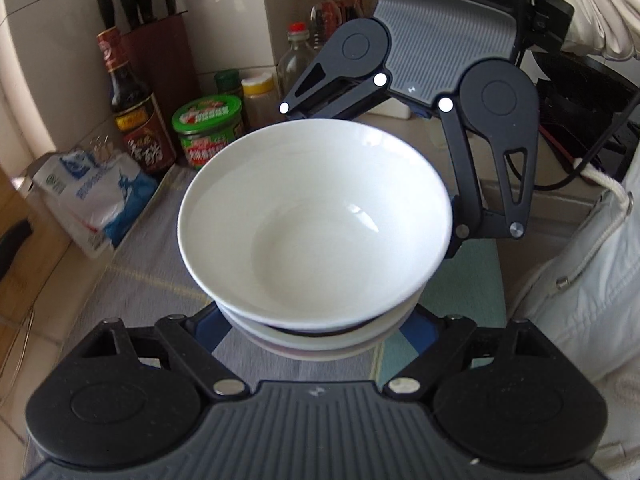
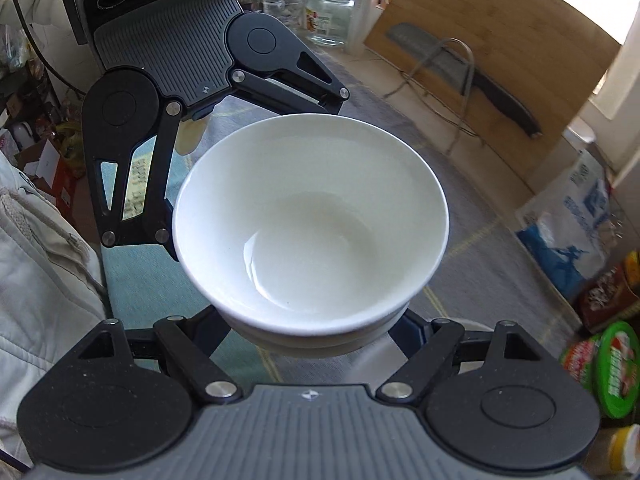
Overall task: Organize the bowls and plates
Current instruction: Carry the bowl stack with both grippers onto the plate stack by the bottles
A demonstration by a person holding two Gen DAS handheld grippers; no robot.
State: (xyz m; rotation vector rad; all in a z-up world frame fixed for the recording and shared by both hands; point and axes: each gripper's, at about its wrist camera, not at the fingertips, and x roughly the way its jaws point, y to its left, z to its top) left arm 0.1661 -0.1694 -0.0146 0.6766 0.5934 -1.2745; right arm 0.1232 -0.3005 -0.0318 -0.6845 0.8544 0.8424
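Note:
A stack of white bowls fills the middle of both views, with the top bowl (image 1: 316, 216) (image 2: 312, 216) empty and the lower bowls (image 1: 320, 344) showing beneath its rim. The stack hangs above a striped cloth (image 1: 152, 264). My left gripper (image 1: 316, 344) clamps the lower part of the stack from the near side. In the left wrist view my right gripper (image 1: 404, 136) clamps it from the far side. The right wrist view mirrors this, with the right gripper (image 2: 316, 340) near and the left gripper (image 2: 240, 132) opposite. All fingertips are hidden behind the bowls.
Sauce bottles (image 1: 132, 112), a green-lidded jar (image 1: 208, 128), a knife block (image 1: 156, 52) and a blue-white bag (image 1: 92, 196) line the wall side. A wooden cutting board (image 2: 500, 80), a cleaver on a wire rack (image 2: 460, 68) and a glass jar (image 2: 330, 12) stand at the counter's end. A person's white jacket (image 1: 580, 280) is close by.

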